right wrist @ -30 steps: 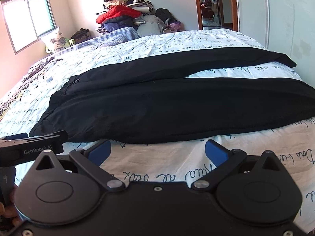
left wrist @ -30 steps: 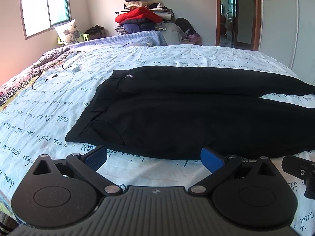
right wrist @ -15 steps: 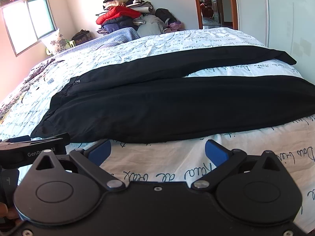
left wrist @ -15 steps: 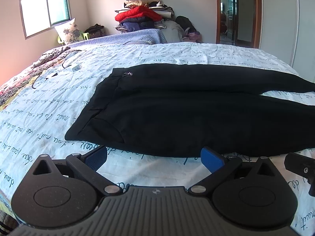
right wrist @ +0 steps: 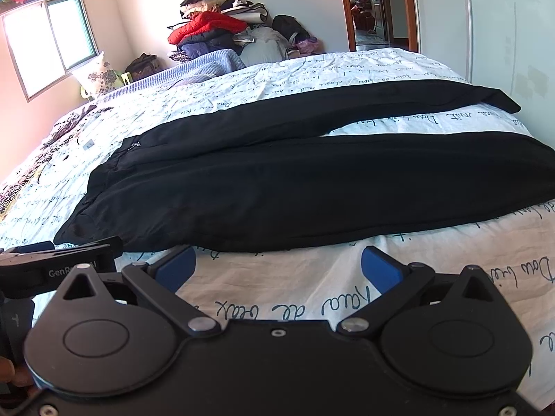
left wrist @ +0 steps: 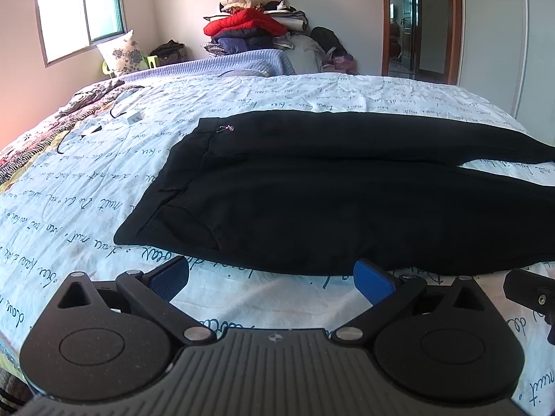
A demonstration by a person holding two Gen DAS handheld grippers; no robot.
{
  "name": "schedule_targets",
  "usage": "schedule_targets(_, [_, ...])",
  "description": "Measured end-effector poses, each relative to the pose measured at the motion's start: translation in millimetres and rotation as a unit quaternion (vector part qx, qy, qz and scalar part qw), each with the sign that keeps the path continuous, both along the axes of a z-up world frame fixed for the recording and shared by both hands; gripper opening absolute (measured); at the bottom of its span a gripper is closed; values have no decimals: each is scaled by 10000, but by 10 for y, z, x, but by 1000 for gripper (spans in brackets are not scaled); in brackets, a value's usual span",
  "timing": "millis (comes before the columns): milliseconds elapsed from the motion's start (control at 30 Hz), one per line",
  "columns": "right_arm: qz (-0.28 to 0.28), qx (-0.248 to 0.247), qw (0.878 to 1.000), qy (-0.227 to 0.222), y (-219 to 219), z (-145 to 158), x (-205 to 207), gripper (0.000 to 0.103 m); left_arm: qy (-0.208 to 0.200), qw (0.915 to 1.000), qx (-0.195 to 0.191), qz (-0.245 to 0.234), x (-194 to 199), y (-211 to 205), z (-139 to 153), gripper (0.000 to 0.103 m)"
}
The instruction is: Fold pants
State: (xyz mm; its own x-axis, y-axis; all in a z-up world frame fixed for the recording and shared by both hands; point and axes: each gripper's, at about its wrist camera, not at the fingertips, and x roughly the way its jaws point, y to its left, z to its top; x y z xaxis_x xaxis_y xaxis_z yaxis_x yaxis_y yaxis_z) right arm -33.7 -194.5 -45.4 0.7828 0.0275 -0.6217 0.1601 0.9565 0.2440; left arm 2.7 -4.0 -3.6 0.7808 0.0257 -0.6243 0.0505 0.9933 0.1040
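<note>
While the black pants [left wrist: 329, 194] lie flat, I hold left gripper [left wrist: 272, 275] and right gripper [right wrist: 277, 267] wide apart, empty, near their edge.

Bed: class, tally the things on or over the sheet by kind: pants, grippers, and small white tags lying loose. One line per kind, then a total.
Pants: 1
Grippers: 2, the left and the right, both with fingers apart
White tags: 1
Total: 4
</note>
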Motion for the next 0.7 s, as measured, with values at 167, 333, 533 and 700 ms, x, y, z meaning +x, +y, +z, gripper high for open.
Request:
schedule_targets(167, [9,-5,10000,-6,3,4,-8,103,-4,10000,2,-7,-6,2,-3,103])
schedule_targets(333, [22,-21,10000,-7,1,4,-7,103,13,10000,-2,1,-2,-5,-6,103])
schedule_targets(533, [43,-15,10000,31,12,-12,8,103,48,10000,8,-5,16,-12,-30,103])
schedule_targets(700, [68,-25,10000,59,17,-21,27,103,58,10000,2,4,24,-17,-43,103])
